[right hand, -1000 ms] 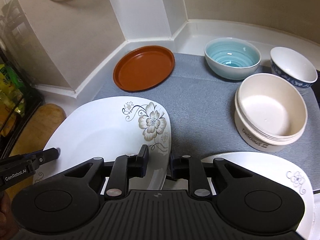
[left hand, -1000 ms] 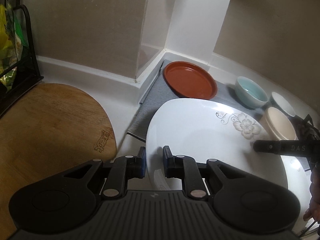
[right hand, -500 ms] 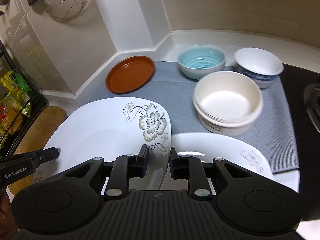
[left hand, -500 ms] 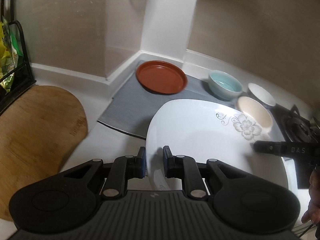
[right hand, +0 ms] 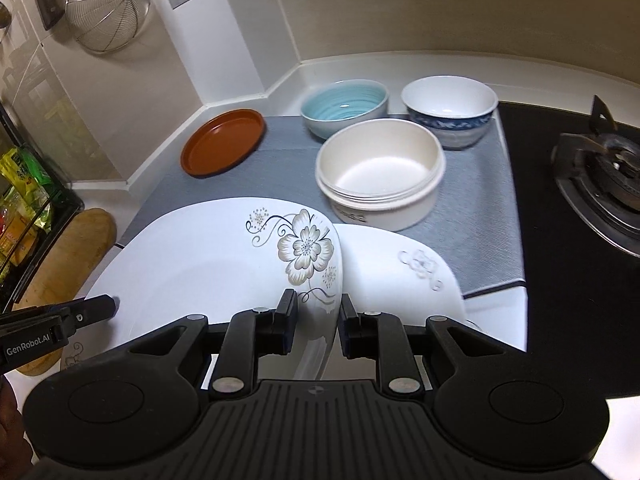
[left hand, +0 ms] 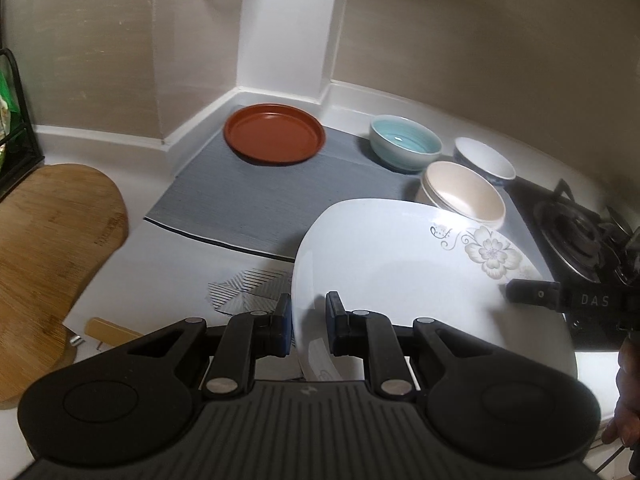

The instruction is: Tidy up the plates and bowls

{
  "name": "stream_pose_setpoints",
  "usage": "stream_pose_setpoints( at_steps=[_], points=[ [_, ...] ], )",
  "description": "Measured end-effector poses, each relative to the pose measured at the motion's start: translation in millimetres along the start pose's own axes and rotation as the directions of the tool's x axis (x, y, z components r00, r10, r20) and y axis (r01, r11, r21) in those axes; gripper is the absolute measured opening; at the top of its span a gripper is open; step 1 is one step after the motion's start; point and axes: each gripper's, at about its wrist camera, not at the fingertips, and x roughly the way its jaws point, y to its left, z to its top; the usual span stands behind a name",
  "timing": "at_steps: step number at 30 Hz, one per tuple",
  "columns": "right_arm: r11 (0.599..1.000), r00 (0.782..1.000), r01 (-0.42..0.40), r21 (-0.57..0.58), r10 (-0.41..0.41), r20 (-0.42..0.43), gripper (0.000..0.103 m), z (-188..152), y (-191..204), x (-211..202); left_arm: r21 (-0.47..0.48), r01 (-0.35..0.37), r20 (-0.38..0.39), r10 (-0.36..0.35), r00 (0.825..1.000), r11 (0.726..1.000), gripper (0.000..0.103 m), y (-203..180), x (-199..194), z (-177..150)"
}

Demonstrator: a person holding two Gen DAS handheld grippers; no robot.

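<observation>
With both tongs, left tongs [left hand: 307, 318] and right tongs [right hand: 318, 320], clamped on opposite rims of the flowered plate [right hand: 224, 264], you carried it back from the bench's rear corner, above a second flowered plate [right hand: 400, 268] at the grey mat's [left hand: 256, 208] front edge, seemingly for stacking.

Open grey mat [left hand: 256, 204] is lying between the brown plate [left hand: 274, 133] at the back corner and the flowered white plate [left hand: 400, 264] being held up in front, and bare white table [left hand: 160, 280] is showing left of it up to the wooden board [left hand: 48, 240]. On the right the way is being blocked by three bowls standing close together: the cream bowl [right hand: 380, 172], the blue bowl [right hand: 344, 108] and the blue-patterned bowl [right hand: 450, 110]. A second white plate [right hand: 400, 276] is occupying the mat's near edge, and the gas burner [right hand: 604, 168] is closing off the far right.
</observation>
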Motion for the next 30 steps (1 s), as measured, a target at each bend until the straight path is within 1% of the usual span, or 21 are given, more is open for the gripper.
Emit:
stream_pose_setpoints(
  at_steps=[13,30],
  points=[
    [0.999,1.0,0.014,0.036,-0.014,-0.002,0.023,-21,-25,-8,0.034,0.018,-0.022,-0.017,1.0,0.999,0.018,-22,4,-12],
    [0.997,0.999,0.036,0.07,-0.035,-0.013,0.023,-31,-39,-7,0.066,0.035,-0.043,-0.032,0.999,0.997,0.018,-32,14,-16]
  ],
)
